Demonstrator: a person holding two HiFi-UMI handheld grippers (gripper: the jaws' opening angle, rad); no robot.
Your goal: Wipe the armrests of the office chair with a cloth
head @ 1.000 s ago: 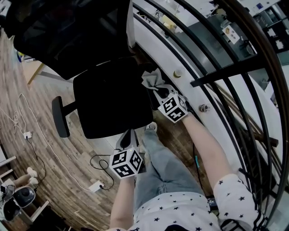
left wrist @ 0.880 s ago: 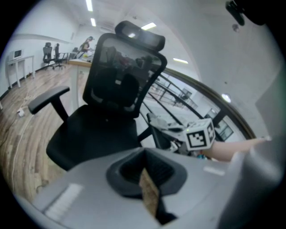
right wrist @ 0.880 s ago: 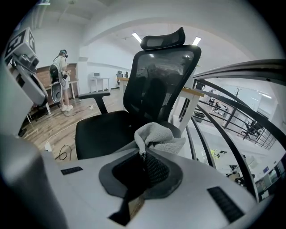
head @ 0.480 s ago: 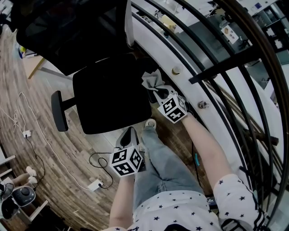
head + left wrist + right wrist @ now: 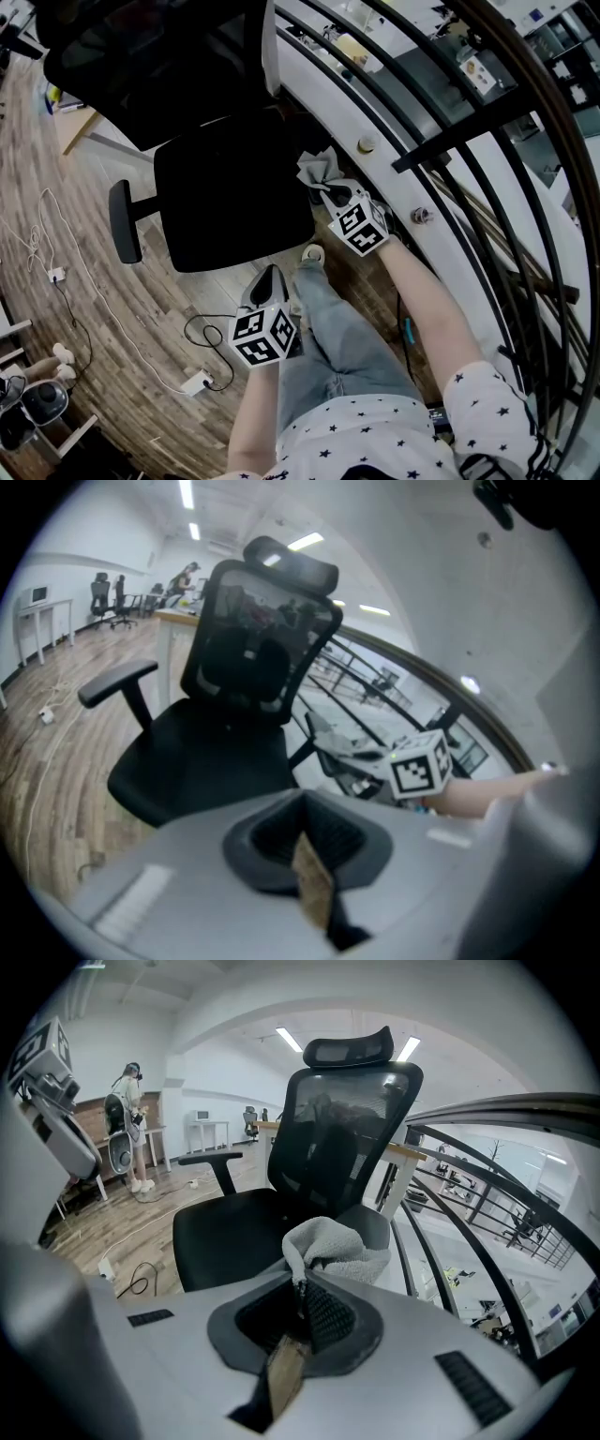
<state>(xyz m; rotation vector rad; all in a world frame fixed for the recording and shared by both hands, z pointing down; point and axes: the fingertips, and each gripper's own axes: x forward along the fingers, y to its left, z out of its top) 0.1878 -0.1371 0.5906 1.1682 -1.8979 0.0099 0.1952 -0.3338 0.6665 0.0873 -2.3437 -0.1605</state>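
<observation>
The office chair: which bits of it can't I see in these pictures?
Armrest by the railing: mostly covered by the cloth and right tool, in the head view and the right gripper view.
Base and wheels: under the seat in the head view; behind the left tool's body in the left gripper view.
</observation>
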